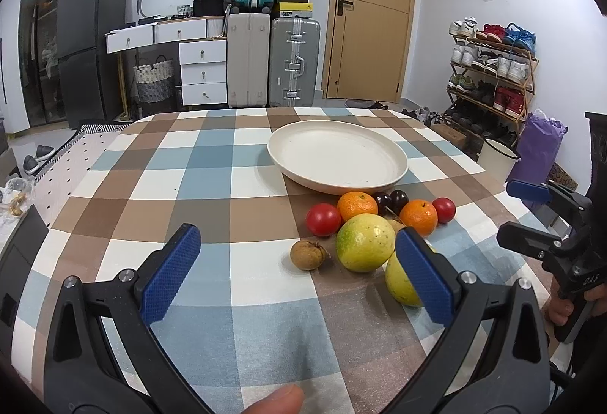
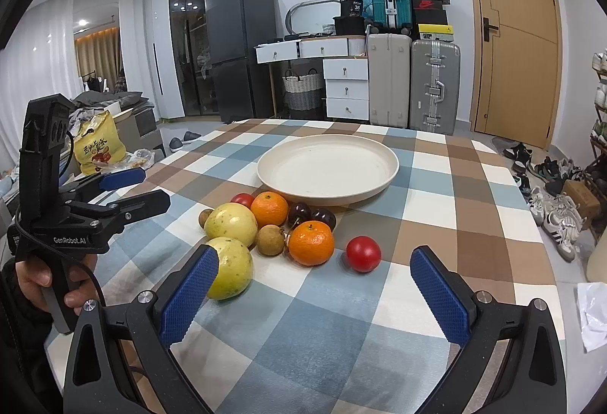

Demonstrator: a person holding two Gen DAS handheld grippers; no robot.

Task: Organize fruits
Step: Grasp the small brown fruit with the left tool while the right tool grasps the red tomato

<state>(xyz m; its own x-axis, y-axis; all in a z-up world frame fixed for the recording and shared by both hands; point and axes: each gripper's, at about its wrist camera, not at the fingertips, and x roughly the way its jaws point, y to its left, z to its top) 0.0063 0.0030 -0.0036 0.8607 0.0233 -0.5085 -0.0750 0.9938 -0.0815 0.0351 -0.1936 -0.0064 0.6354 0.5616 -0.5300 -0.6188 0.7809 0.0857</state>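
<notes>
Your thumb tip [image 1: 279,399] poked in at the bottom edge of the left wrist view, cut off by the frame, and above it your left gripper [image 1: 297,275] hovered over the checked tablecloth [image 1: 212,186] with its blue-padded jaws spread wide and nothing between them. Its right pad [image 1: 425,277] covered part of the nearer yellow-green fruit [image 1: 400,281], so you could see only a slice of that one there, while the second yellow-green fruit [image 1: 365,242] sat in full view just behind it. Your right gripper [image 2: 314,275] was likewise wide apart and empty, its left pad [image 2: 189,294] overlapping the edge of the same near fruit. The pile lay on the cloth just in front of the cream plate [image 2: 328,169], none of it on the plate: two oranges [image 2: 311,243] [image 2: 269,209], two dark cherries [image 2: 312,216] pressed together between them, a brown longan [image 2: 270,240] touching the front orange, and a red tomato [image 2: 363,254] a little apart to the right. A second tomato [image 1: 323,219] and a second longan [image 1: 308,254] showed clearly from the left wrist, but from the right wrist both were mostly hidden behind the other fruit. At the right edge of the left view your right hand [image 1: 569,304] was only partly visible around its handle.
</notes>
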